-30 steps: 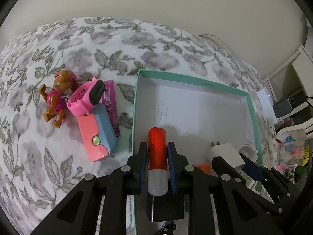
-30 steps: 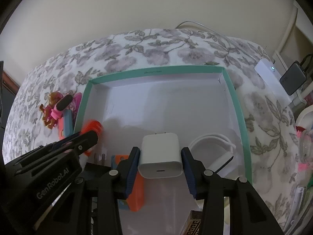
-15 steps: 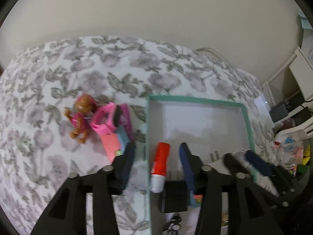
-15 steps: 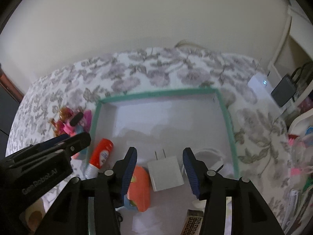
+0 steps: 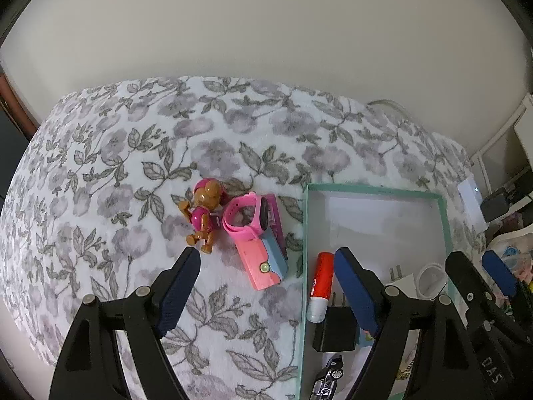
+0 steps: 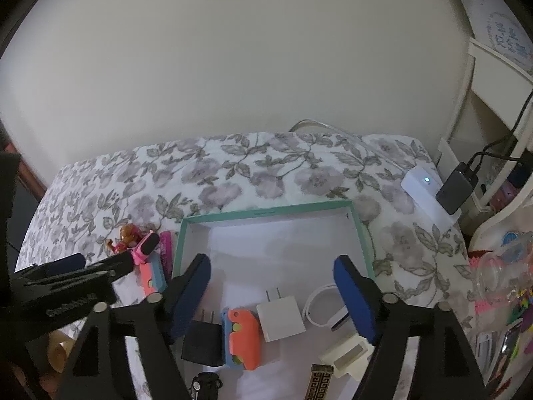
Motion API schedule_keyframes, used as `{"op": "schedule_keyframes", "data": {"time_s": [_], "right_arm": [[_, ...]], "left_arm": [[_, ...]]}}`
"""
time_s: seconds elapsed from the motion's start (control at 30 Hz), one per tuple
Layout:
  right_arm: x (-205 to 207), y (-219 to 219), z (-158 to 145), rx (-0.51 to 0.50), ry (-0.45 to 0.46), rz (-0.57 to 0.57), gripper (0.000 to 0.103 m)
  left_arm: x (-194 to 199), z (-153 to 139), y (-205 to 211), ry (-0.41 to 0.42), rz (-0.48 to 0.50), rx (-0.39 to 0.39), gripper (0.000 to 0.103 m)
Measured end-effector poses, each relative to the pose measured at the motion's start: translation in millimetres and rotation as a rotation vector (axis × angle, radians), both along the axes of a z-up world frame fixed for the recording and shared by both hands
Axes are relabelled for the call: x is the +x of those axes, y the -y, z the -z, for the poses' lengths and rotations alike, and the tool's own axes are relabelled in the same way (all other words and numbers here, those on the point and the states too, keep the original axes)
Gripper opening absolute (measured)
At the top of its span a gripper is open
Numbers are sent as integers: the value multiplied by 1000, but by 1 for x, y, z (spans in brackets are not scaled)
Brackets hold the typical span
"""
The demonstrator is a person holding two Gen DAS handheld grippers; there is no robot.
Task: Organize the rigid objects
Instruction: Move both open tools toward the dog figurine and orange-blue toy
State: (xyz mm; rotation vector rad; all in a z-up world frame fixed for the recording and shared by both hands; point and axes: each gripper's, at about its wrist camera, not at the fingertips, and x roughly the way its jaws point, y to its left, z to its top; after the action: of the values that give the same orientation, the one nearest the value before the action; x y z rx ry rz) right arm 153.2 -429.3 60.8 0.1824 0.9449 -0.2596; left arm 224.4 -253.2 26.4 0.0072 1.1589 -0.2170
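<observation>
A teal-rimmed white box (image 5: 443, 213) (image 6: 266, 212) lies on a floral bedspread. In it lie a red glue stick (image 5: 321, 285), a black charger (image 5: 334, 328) (image 6: 203, 341), a white charger (image 6: 281, 316), an orange-and-blue toy (image 6: 241, 336), a white cable coil (image 6: 319, 303) and a toy car (image 5: 328, 378). Left of the box lie a puppy figure (image 5: 203, 215) (image 6: 128, 235), a pink watch (image 5: 246, 215) (image 6: 146, 248) and a pink-and-blue toy (image 5: 265, 261). My left gripper (image 5: 266, 283) is open and empty above the box's left rim. My right gripper (image 6: 271, 285) is open and empty above the box.
A white device with a lit dot (image 6: 429, 196) and a black adapter (image 6: 456, 188) sit at the bed's right edge beside white furniture (image 6: 493, 106). Cluttered colourful items (image 6: 499, 300) lie at right. A cream block (image 6: 348, 356) and a patterned bar (image 6: 319, 383) lie near the box's front.
Both grippers opened and pulled back and up. The left let go of the glue stick and the right let go of the white charger; both now lie in the box.
</observation>
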Motion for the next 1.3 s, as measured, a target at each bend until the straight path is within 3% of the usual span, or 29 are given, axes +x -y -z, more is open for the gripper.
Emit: {"op": "schedule_keyframes", "data": {"time_s": [0.07,0.17,0.3,0.33,0.37,0.57,0.77,1.1,1.3], "right_arm": [[0,1,1,-3,2,5,83],[-1,1,3,-5,2,15,96],[1,0,5,-5,-3,26,101],[1,0,6,-1,-2,28,103],[1,0,6,3,0,29,103],[7,-13,12,-20,-18,12,103],[18,-43,19,-14,-29,-62,103],[37,-92,43,29,-57,-177,103],[52,-123,59,29,-79,-244,92]], "left_arm": [[0,-2,-2,13,-8,6,84],[3,-4,-7,18,-30,10,84],[6,-2,-17,9,-54,-8,85],[7,-2,-20,7,-60,-10,91],[8,-1,-23,3,-67,-13,98],[16,6,-49,-34,-139,-64,99],[23,14,-81,-47,-214,20,99],[35,33,-141,-123,-334,5,99],[40,45,-153,-158,-345,-9,99]]}}
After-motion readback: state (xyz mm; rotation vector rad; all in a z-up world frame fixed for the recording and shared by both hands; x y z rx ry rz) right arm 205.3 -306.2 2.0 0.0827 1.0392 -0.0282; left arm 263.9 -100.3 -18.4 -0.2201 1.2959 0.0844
